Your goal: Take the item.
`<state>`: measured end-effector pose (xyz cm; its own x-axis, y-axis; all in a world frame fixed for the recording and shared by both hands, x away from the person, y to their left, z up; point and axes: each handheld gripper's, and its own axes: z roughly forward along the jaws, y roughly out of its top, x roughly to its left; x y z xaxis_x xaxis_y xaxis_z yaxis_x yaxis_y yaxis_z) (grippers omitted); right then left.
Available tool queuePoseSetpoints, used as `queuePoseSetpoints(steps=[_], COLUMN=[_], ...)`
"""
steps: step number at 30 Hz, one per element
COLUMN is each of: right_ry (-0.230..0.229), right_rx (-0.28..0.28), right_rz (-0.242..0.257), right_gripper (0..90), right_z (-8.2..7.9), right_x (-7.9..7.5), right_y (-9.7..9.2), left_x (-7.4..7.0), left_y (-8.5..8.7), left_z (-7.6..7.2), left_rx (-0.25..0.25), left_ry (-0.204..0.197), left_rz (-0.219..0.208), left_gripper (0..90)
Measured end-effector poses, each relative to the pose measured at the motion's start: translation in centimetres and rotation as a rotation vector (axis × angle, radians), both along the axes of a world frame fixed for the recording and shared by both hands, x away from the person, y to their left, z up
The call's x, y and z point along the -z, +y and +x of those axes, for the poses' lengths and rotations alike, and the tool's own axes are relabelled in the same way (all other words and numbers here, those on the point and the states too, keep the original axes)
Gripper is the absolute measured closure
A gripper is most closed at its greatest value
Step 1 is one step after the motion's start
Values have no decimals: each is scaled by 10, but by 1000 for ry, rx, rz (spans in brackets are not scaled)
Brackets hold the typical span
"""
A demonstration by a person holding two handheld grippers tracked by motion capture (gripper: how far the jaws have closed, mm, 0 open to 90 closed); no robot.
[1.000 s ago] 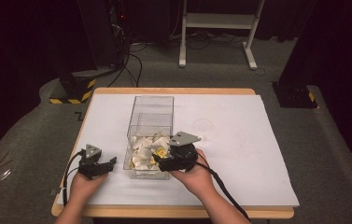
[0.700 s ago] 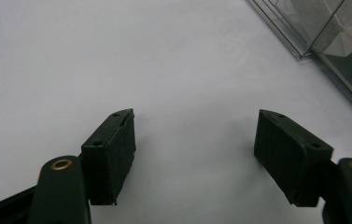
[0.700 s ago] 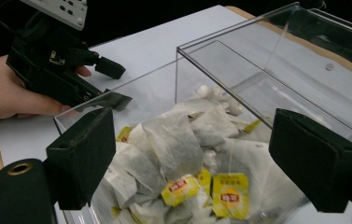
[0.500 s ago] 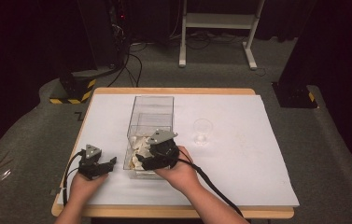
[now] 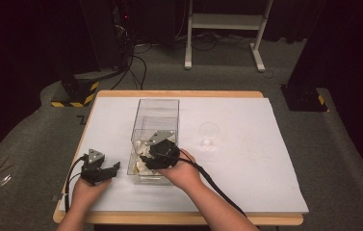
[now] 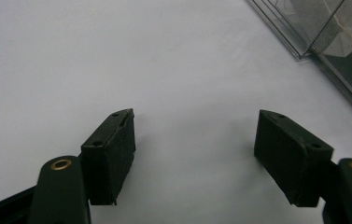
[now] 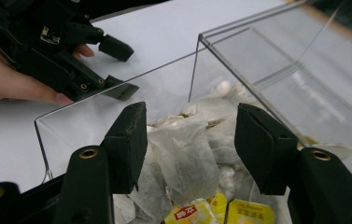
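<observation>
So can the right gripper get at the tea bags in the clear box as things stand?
Probably yes. The clear box has no lid, the right gripper hangs just over the tea bags, and one bag stands between its jaws, which have just been closing, with nothing in the way.

A small clear glass cup (image 5: 209, 130) stands on the white table sheet (image 5: 246, 163); a white ball (image 5: 208, 143) lies just beside it.
</observation>
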<state>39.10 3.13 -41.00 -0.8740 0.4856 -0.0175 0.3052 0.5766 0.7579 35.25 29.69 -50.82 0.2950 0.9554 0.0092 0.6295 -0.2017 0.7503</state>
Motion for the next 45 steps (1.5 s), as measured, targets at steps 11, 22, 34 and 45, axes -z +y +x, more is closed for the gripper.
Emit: queuePoseSetpoints(steps=[11, 22, 34, 45], right_ry=[119, 138, 112, 99], right_rx=[-36, -77, -119, -111], right_rz=[-16, -109, -174, -131], right_gripper=[527, 659, 897, 900], right_z=[17, 12, 8, 3], right_x=[7, 11, 14, 9], right_y=[2, 6, 10, 6], left_x=[0, 0, 0, 0], left_y=[0, 0, 0, 0], left_z=[0, 0, 0, 0], left_rx=[2, 2, 3, 2], left_ry=[0, 1, 3, 1], left_rz=[-3, -2, -4, -5], left_gripper=[291, 291, 291, 291])
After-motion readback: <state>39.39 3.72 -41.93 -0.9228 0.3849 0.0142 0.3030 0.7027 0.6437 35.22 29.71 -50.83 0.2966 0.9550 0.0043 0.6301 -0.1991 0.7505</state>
